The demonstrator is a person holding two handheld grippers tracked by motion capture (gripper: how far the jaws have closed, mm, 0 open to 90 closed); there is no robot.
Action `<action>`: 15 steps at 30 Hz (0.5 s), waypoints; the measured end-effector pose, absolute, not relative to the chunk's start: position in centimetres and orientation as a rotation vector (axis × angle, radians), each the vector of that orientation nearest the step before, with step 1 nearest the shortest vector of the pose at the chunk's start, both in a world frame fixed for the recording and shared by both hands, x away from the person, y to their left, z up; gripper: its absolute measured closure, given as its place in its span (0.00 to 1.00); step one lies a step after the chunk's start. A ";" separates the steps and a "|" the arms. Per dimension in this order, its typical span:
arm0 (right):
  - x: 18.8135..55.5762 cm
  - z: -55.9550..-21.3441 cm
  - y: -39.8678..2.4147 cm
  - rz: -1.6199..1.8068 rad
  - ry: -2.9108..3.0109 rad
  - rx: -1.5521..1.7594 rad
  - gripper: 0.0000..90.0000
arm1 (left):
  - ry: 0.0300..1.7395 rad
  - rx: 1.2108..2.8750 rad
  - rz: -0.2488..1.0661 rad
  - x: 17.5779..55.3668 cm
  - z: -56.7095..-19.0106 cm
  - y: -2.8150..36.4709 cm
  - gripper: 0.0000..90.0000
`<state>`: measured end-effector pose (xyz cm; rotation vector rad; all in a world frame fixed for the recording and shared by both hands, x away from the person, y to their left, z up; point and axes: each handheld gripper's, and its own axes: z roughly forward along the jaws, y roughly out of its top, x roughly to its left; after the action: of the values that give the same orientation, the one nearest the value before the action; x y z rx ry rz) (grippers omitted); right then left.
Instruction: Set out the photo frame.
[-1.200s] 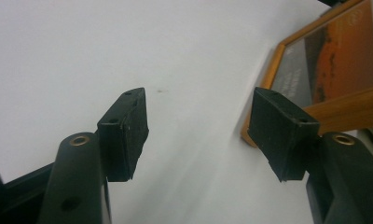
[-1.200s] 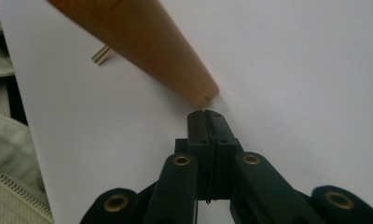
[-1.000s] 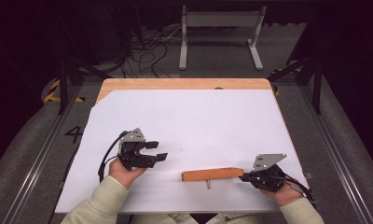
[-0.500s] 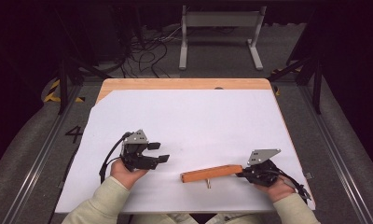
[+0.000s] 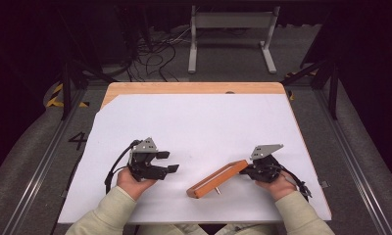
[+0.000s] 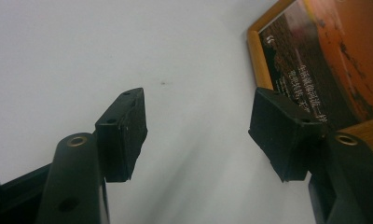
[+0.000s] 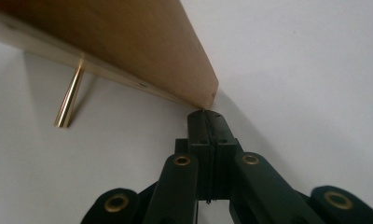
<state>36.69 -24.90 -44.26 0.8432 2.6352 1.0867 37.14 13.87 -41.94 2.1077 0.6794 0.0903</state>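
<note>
Pinching nothing visible: right gripper (image 7: pixel 206 122) jaws pressed flat together, tips at corner of wooden picture frame (image 5: pixel 217 178), likely nudging or steadying it; actual contact not certain. Frame stands tilted on brass leg (image 7: pixel 69 101) near front edge of white table (image 5: pixel 204 122), angled between both hands. Left gripper (image 5: pixel 164 162) jaws spread wide, empty, aimed toward frame's printed face (image 6: pixel 324 60), probably ready to take opposite end.
</note>
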 end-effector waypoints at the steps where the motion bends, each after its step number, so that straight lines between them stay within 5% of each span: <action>1: 36.9 -44.3 -24.7 1.090 2.636 0.842 1.00 | 0.678 2.110 0.086 37.1 -42.0 13.9 0.41; 15: 40.2 -44.2 -20.5 1.126 2.656 0.774 1.00 | 0.628 2.169 -0.005 36.5 -42.4 14.1 0.72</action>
<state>40.17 -20.49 -44.18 0.7742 2.6563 1.1264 36.45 14.09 -42.40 2.1688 0.6281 -0.0050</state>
